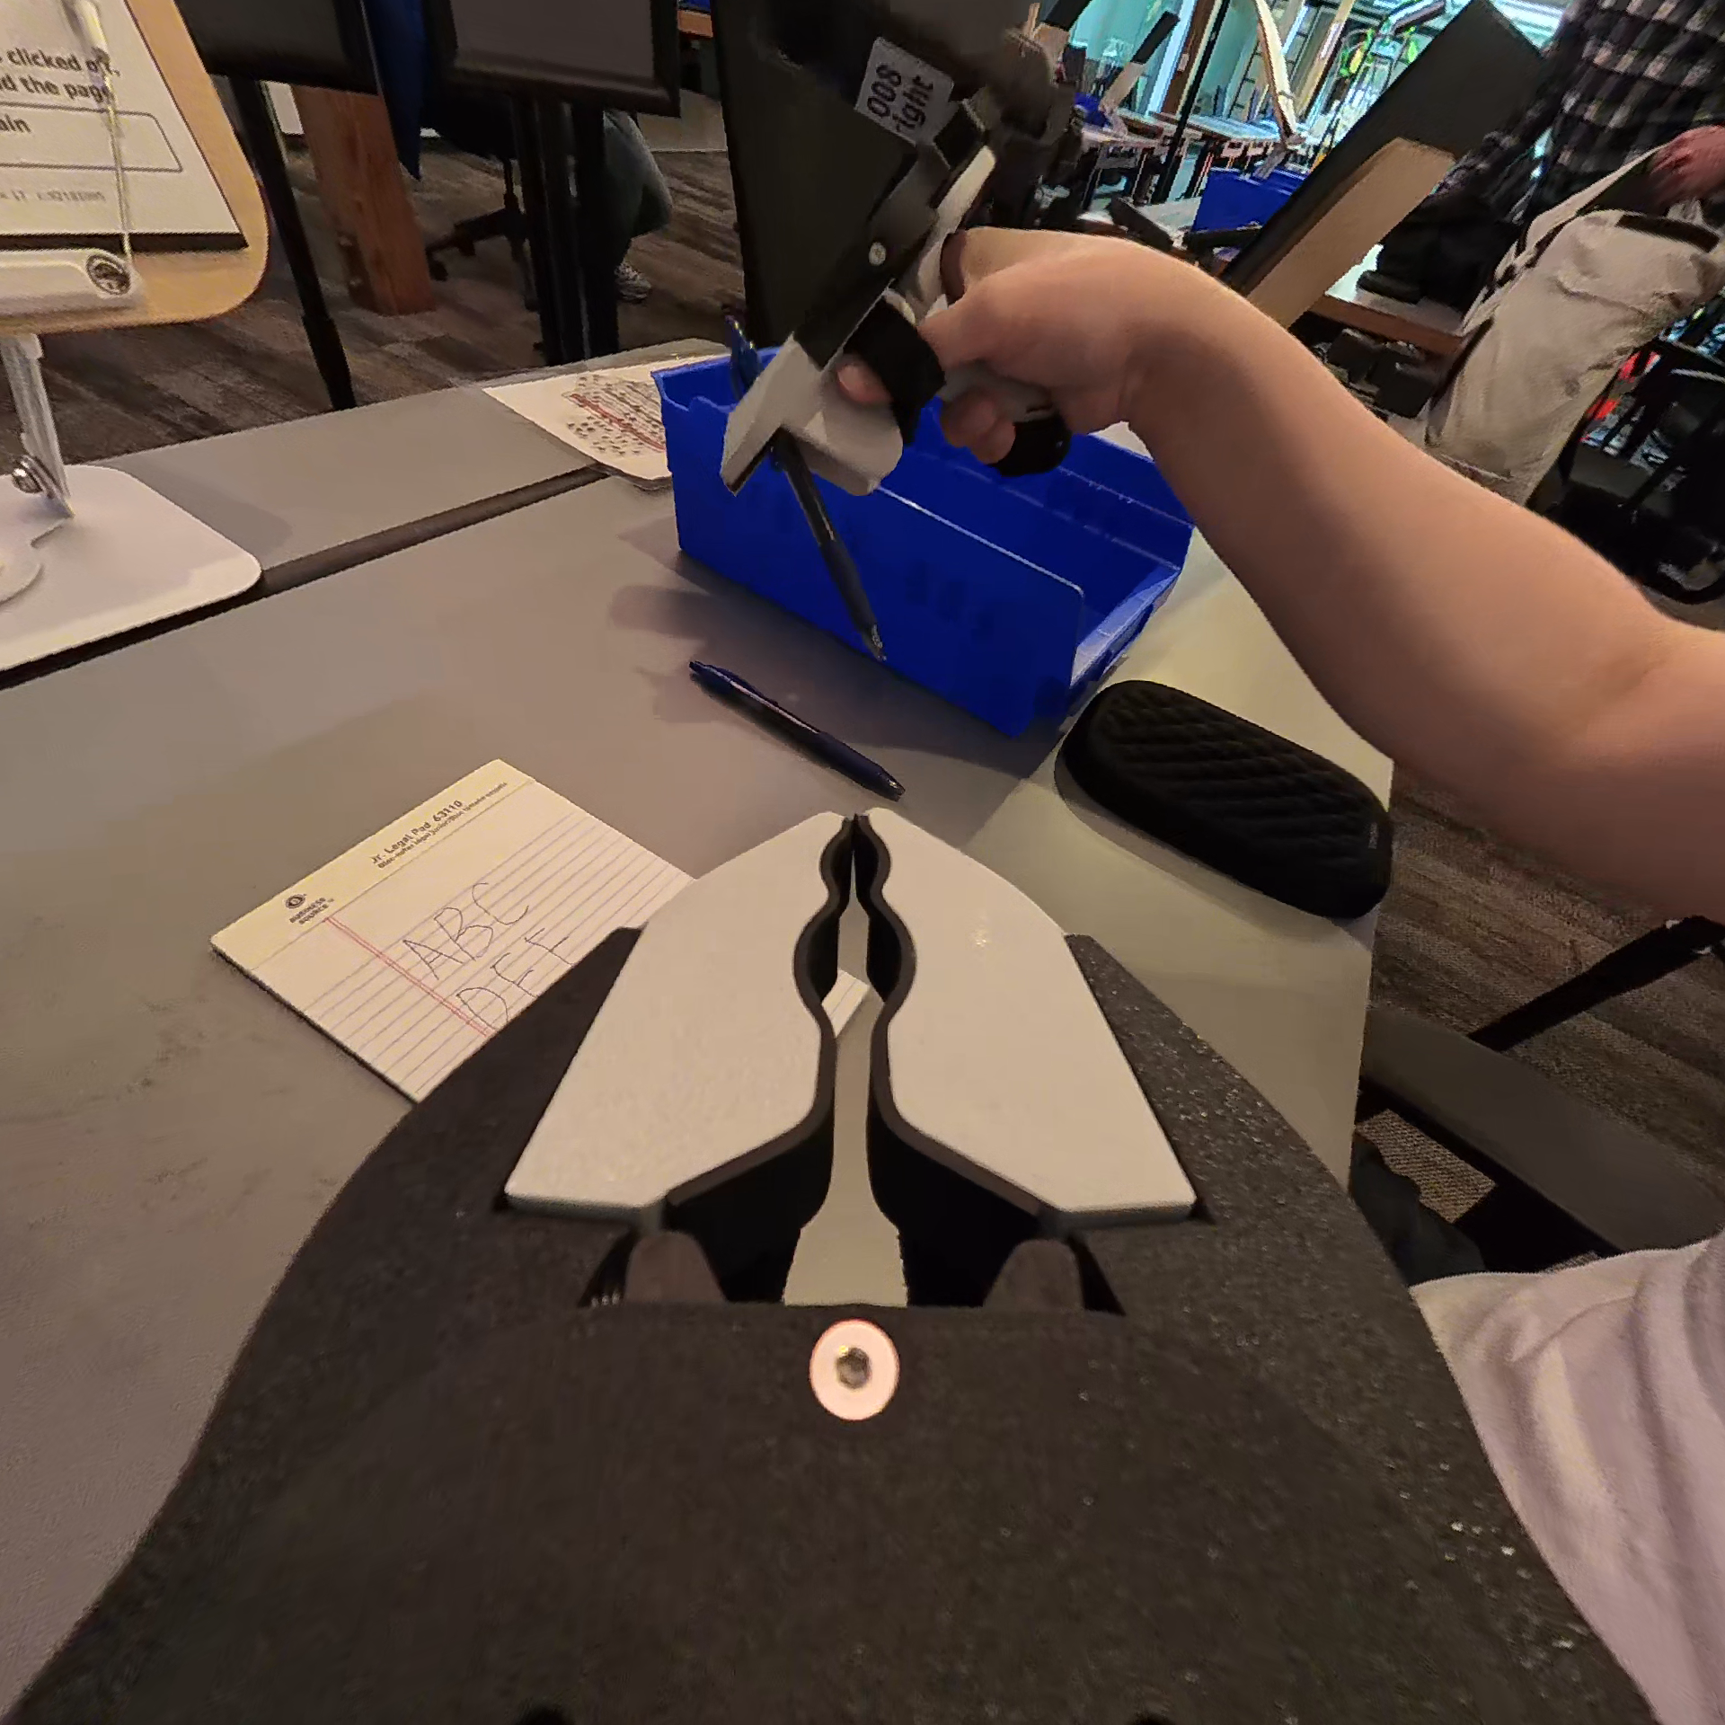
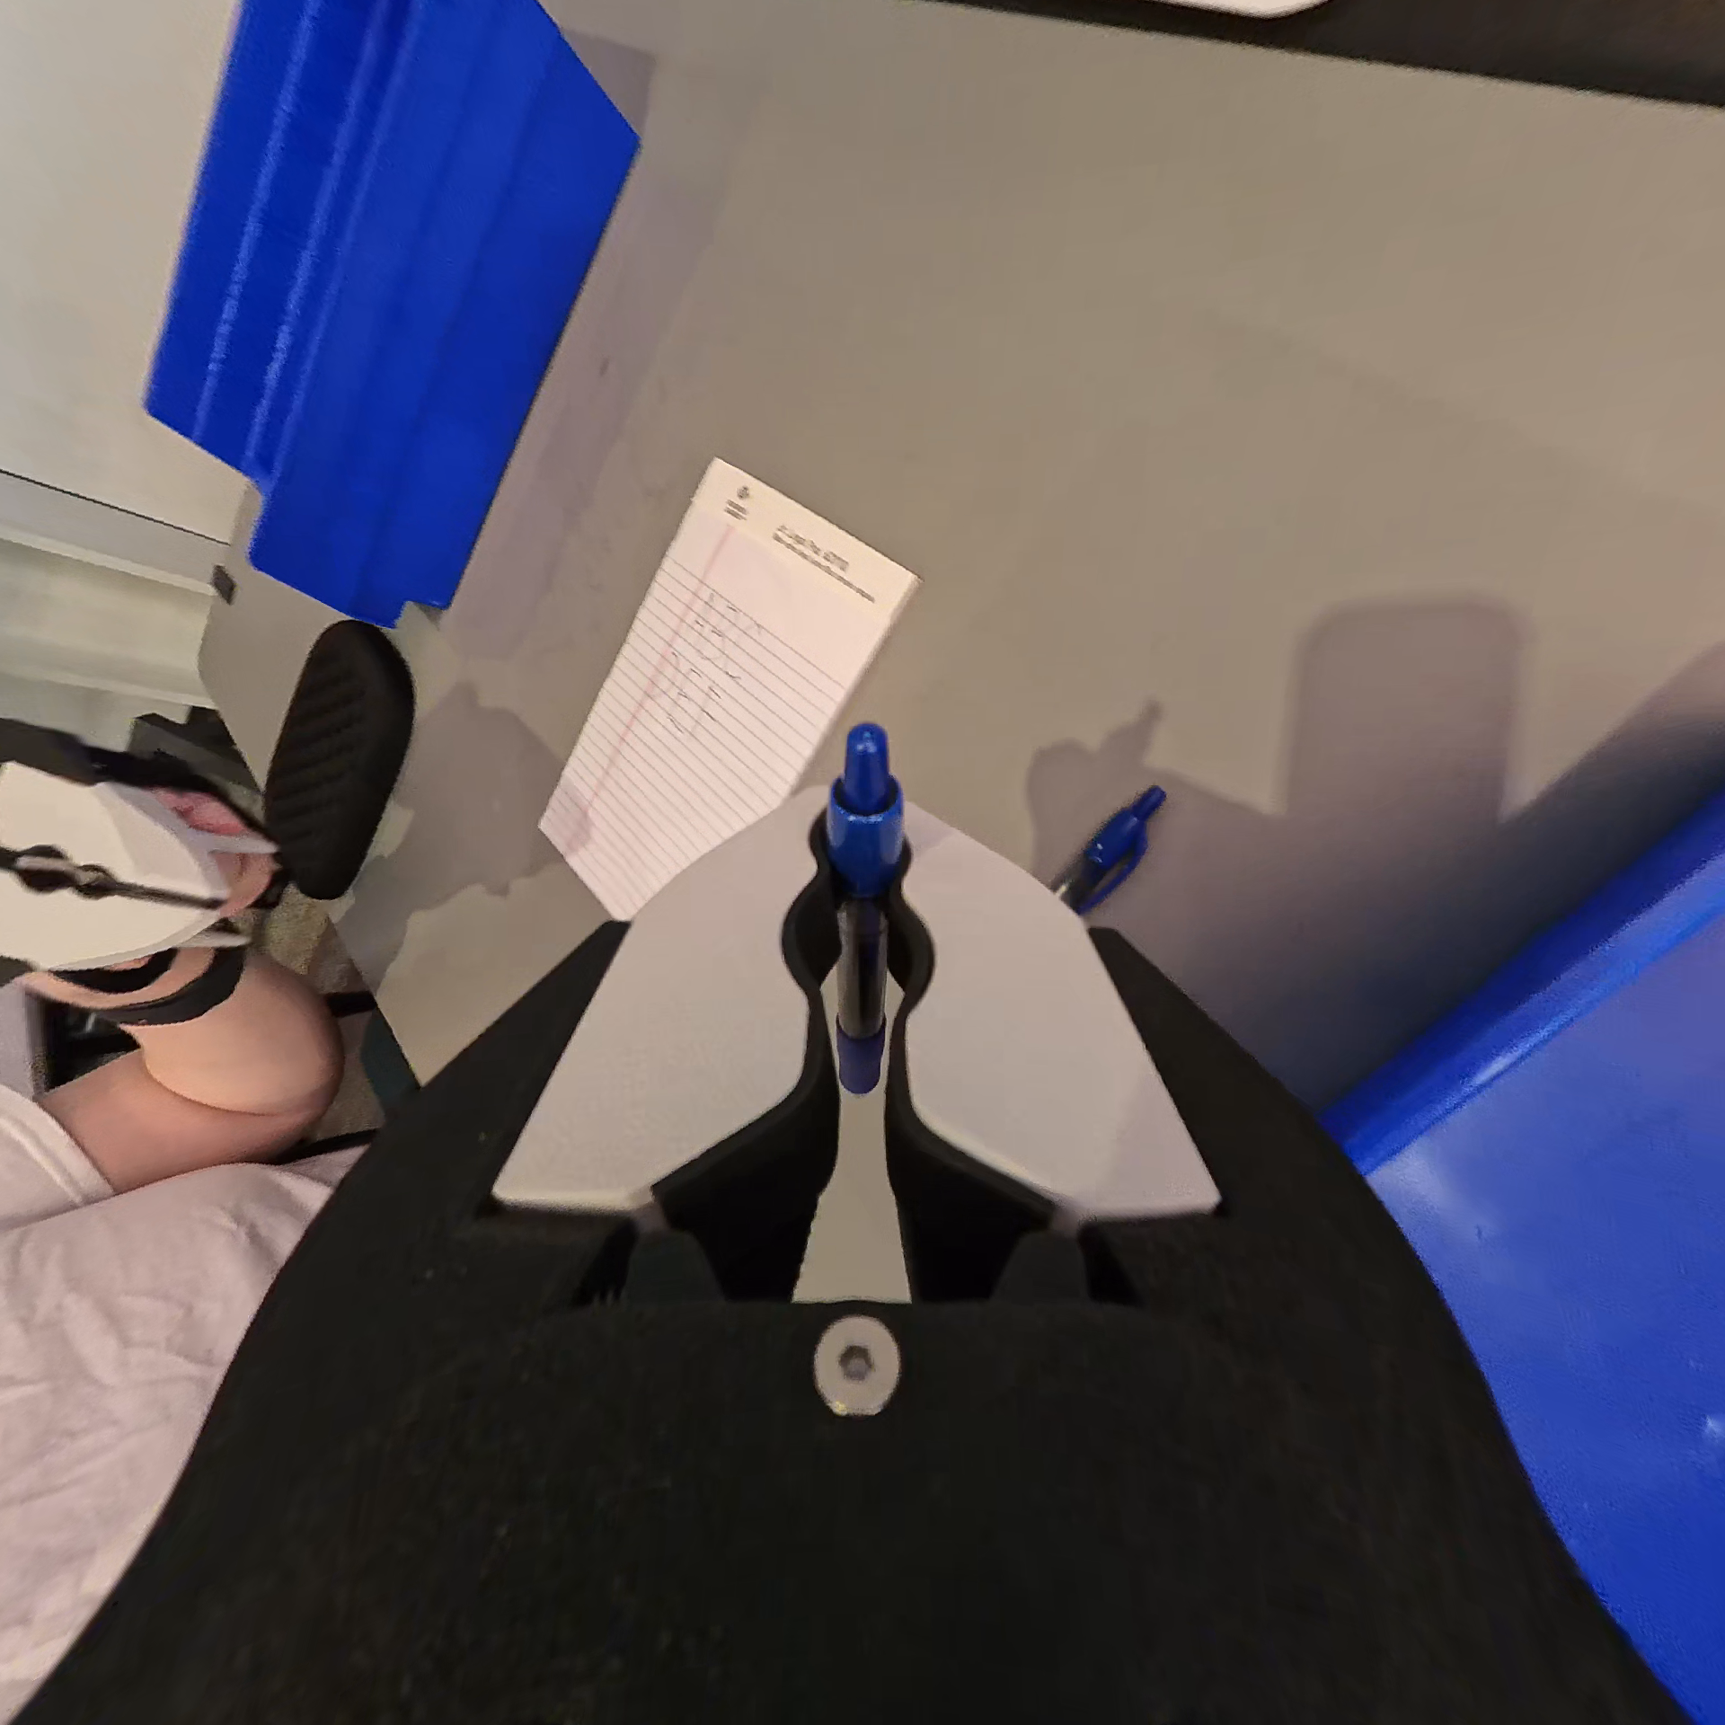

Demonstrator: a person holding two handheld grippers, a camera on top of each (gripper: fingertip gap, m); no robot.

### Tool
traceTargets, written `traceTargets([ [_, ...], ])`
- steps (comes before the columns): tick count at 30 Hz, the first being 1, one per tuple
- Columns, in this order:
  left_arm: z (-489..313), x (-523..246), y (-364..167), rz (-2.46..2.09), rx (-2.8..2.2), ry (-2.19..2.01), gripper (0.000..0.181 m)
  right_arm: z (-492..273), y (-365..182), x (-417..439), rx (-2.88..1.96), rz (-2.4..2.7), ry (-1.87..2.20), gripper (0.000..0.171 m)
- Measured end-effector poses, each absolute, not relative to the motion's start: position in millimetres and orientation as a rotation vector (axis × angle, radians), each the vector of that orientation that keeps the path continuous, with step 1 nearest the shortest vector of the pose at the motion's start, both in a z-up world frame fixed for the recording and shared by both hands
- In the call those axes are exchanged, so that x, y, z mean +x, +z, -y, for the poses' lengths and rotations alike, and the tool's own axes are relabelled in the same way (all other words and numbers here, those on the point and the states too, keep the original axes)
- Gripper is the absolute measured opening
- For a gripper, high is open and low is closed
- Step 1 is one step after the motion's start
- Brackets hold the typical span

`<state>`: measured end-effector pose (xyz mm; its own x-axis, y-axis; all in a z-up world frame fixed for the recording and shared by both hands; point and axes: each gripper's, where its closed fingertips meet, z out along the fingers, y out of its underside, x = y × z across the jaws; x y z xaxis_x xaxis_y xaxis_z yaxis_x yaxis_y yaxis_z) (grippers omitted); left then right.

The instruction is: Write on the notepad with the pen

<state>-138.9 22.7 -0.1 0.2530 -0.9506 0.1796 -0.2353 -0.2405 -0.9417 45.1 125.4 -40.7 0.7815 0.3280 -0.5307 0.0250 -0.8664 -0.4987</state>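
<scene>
A white lined notepad (image 1: 448, 924) with handwriting on it lies flat on the grey table (image 1: 280, 709). My left gripper (image 1: 854, 821) is shut and empty, over the pad's near right corner. My right gripper (image 1: 793, 439), held by a hand, is shut on a blue-and-black pen (image 1: 831, 551) that points down above the table in front of the blue bin. In the right wrist view my right gripper (image 2: 863, 831) clamps the pen (image 2: 861, 961) lengthwise, tip forward, aimed toward the notepad (image 2: 737, 672). A second blue pen (image 1: 793, 728) lies loose on the table (image 2: 1111, 849).
A blue plastic bin (image 1: 933, 560) stands behind the loose pen. A black padded wrist rest (image 1: 1223, 793) lies at the table's right edge. A white tablet stand (image 1: 93, 551) is at far left, and a printed sheet (image 1: 597, 420) lies behind the bin. My hands' fingertips stand some 20 centimetres from each other.
</scene>
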Motion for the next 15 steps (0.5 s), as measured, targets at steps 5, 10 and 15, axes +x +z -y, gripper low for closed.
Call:
traceTargets([
  [5,-15,-137,3,-1.123,-1.659,-1.070,0.000,-120,-63,55,-2.619,0.201,0.754,0.005],
  [10,-8,-136,3,-1.140,-1.655,-1.076,0.000,-114,-89,63,-2.750,0.129,0.642,0.005],
  [15,-2,-137,5,-1.143,-1.653,-1.081,0.000,-114,-93,59,-2.779,0.101,0.622,0.005],
])
